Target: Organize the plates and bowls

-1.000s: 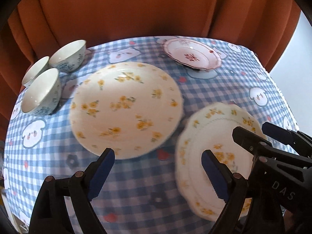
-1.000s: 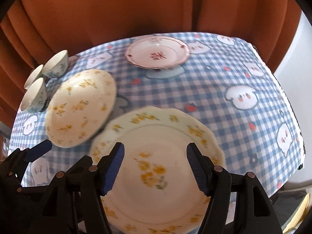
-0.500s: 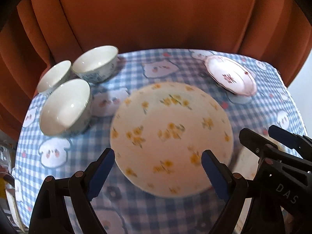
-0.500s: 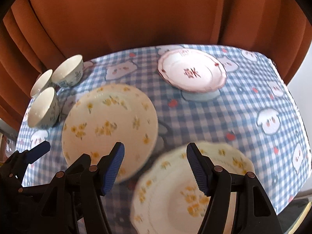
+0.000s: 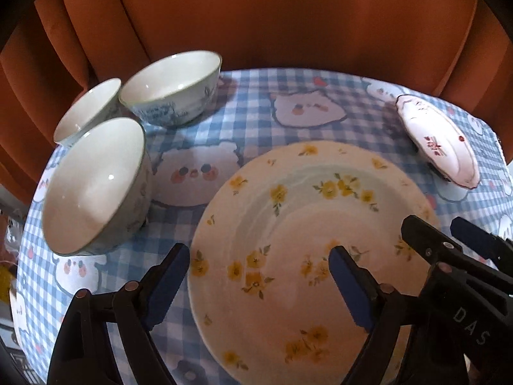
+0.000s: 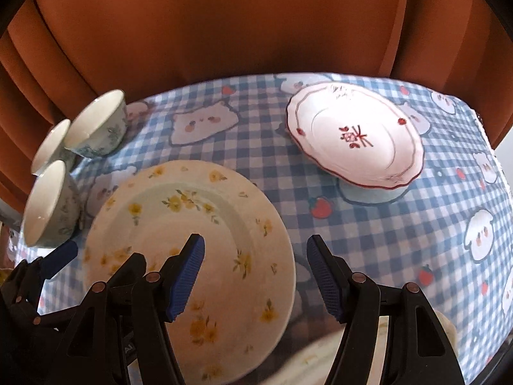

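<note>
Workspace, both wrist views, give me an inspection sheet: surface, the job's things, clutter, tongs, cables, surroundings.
Surface: table under a blue checked tablecloth with cartoon animal prints.
Job's things: large yellow-flowered plate lying flat near the front; red-patterned plate at the far right; three bowls upright, grouped at the far left; the rim of another pale plate at the near edge, mostly hidden.
Clutter: nothing seen.
Tongs: left tongs open over the yellow-flowered plate, holding nothing; right tongs open over that plate's right edge, holding nothing.
Cables: nothing seen.
Surroundings: orange curtain behind the table.
</note>
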`<state>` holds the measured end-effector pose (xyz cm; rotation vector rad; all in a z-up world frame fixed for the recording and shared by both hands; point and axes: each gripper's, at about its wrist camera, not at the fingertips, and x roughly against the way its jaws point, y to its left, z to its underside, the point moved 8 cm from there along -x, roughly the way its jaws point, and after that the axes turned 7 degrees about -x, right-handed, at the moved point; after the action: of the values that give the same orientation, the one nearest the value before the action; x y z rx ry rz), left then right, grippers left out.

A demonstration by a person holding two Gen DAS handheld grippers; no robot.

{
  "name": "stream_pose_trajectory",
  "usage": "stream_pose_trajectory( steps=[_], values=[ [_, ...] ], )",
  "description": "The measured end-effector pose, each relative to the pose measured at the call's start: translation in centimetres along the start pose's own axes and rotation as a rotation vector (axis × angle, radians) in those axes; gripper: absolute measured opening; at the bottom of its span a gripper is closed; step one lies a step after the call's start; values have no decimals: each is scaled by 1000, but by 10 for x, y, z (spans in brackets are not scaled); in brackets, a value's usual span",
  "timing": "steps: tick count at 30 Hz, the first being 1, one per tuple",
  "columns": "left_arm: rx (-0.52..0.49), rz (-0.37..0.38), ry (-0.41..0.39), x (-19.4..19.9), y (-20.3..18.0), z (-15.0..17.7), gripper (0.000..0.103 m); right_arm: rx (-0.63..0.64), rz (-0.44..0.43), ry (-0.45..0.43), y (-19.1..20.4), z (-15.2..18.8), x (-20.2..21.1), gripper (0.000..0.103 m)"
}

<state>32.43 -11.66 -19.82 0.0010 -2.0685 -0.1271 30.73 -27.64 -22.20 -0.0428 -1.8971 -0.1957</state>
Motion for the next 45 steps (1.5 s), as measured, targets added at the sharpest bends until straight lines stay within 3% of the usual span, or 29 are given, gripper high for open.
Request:
stream_pose_trajectory(
  steps=[14, 23, 30, 34, 37, 45],
  values=[
    [-6, 0, 33, -20, 7, 9, 82, 6, 30, 44, 8, 4, -28, 69],
    [20, 12, 74, -7, 29, 29, 79, -1, -42, 87, 22, 21, -20, 69],
    [15, 15, 60, -1, 34, 39, 78, 37, -61, 99, 33, 36, -16, 69],
    [9, 8, 46, -5, 33, 40, 77, 54, -54, 93, 32, 35, -22, 63],
    [30, 43, 34, -5, 35, 40, 77, 58, -53, 92, 29, 34, -26, 58],
    [62, 69, 66, -4, 39, 41, 78, 72, -18, 82, 31, 33, -23, 58]
  ],
)
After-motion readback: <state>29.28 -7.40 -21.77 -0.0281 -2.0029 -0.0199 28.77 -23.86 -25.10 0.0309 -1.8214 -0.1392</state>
